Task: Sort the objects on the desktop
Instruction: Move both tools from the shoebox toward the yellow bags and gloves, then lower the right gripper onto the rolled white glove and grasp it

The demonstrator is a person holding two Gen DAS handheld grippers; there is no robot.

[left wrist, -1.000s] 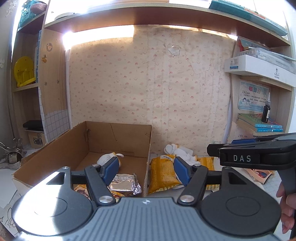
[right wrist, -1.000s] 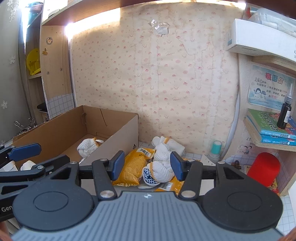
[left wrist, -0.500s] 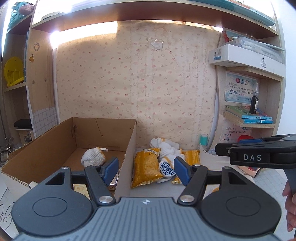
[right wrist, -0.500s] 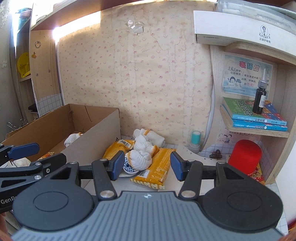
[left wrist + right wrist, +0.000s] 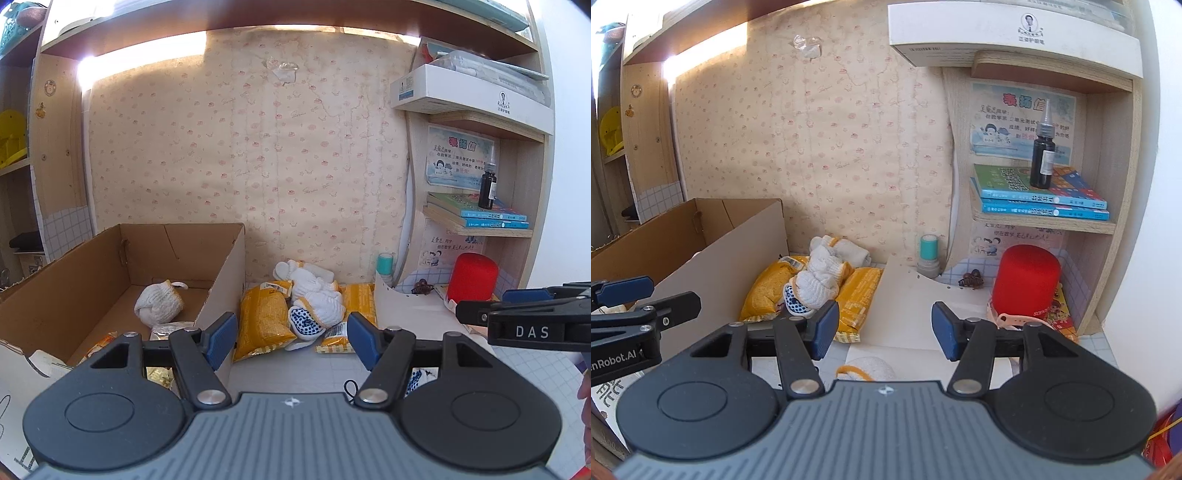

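Observation:
My left gripper [image 5: 291,339] is open and empty, hovering before a pile of yellow snack bags [image 5: 264,317] and white gloves [image 5: 314,291] that lies right of a cardboard box [image 5: 74,273]. In the box lie a balled white glove [image 5: 159,304] and a foil pack [image 5: 166,328]. My right gripper [image 5: 884,330] is further right over a white paper sheet [image 5: 912,306]; its jaws are opening with nothing between them. A white glove with a yellow cuff [image 5: 864,369] lies just under it, half hidden. The same pile of gloves [image 5: 820,275] sits to its left.
A red cylinder [image 5: 1025,280] stands on the desk under the right-hand shelf, with a teal-capped stamp [image 5: 929,254] against the papered back wall. Books [image 5: 1034,192] and a dark bottle [image 5: 1043,155] sit on the shelf above. The box wall [image 5: 731,258] borders the pile's left side.
Both grippers have moved right, away from the box: the pile now faces the left gripper, and the paper and red cylinder face the right. The right jaws stand slightly wider.

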